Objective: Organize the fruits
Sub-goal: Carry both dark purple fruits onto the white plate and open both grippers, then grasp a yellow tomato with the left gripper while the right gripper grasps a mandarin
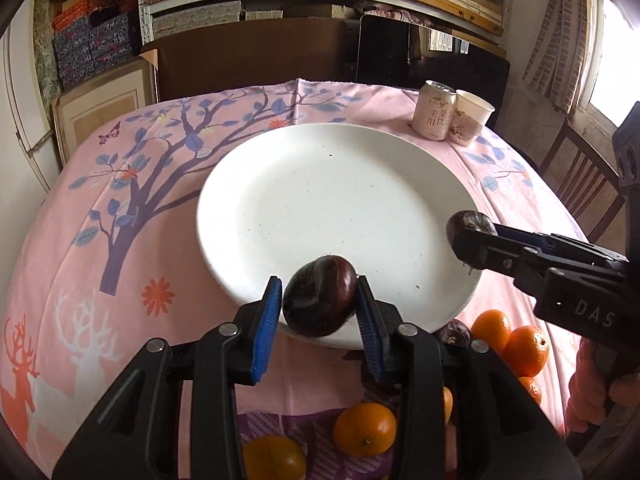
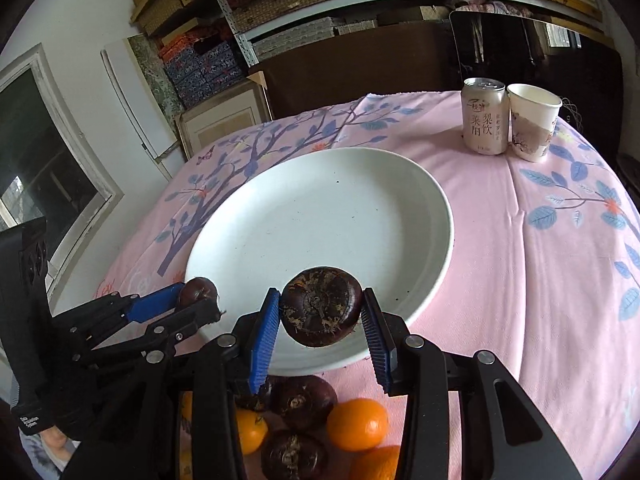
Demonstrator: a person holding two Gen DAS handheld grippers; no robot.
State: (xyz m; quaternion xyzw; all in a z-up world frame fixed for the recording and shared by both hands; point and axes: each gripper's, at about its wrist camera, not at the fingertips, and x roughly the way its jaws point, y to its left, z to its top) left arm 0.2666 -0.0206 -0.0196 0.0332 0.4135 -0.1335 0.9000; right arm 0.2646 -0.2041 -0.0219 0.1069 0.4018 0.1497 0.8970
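Both loaded: left gripper pinching a dark water chestnut, right gripper pinching another water chestnut, both over the white plate's near rim; I'd carry further in, lower, release gently; oranges wait at the table's near edge.

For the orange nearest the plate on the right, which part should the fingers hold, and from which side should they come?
Grip the orange across its widest middle, coming from above: it is round, so any pair of opposite sides would do. However, a second orange touches it on one side and the plate rim is close on the other, so place the fingers on its free sides.
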